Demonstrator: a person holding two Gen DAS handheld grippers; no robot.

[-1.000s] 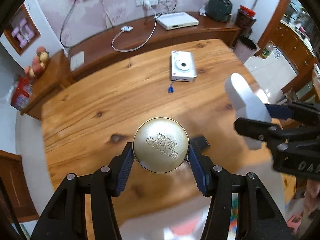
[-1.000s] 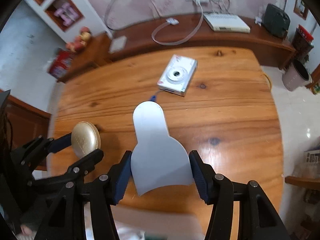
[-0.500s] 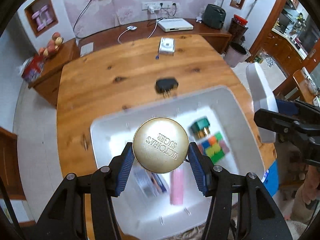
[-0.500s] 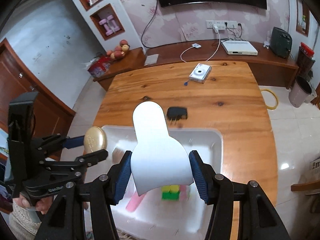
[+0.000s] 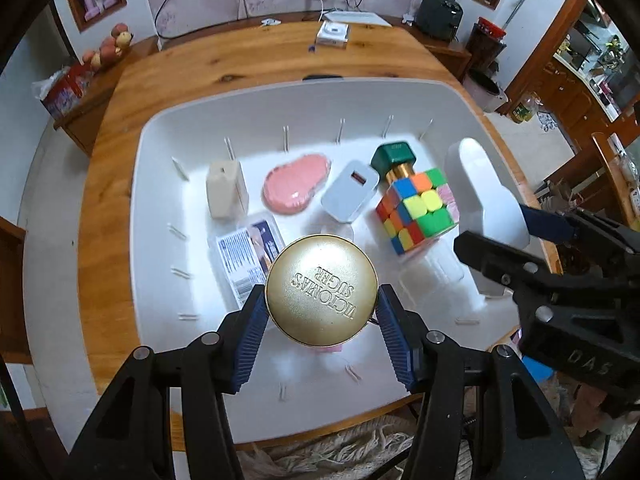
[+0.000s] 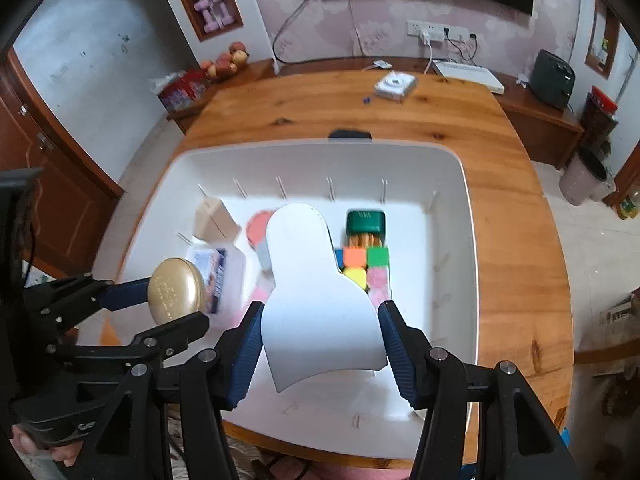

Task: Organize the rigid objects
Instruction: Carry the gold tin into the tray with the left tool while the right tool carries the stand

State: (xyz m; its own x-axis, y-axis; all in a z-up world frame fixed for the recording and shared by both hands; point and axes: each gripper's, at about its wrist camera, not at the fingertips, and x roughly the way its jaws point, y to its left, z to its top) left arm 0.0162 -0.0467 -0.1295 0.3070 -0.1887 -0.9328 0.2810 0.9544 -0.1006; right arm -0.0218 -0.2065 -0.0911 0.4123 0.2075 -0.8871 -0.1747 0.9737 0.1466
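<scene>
white bin [image 5: 120, 216] already held a cube [image 5: 418, 210] and charger [image 5: 350, 192], both grippers hovered clamping a gold tin [image 5: 322, 290] and white bottle [image 6: 316, 292], while the far camera [image 6: 396, 85] waited.

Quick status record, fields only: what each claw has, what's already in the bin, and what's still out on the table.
left claw: shut on gold round tin, above the bin
right claw: shut on white curved piece, above the bin
bin: white bin on wooden table
in bin: puzzle cube, green-capped bottle, white charger block, pink flat item, beige block, clear printed packet
on table: white camera, dark item behind the bin's far rim
</scene>
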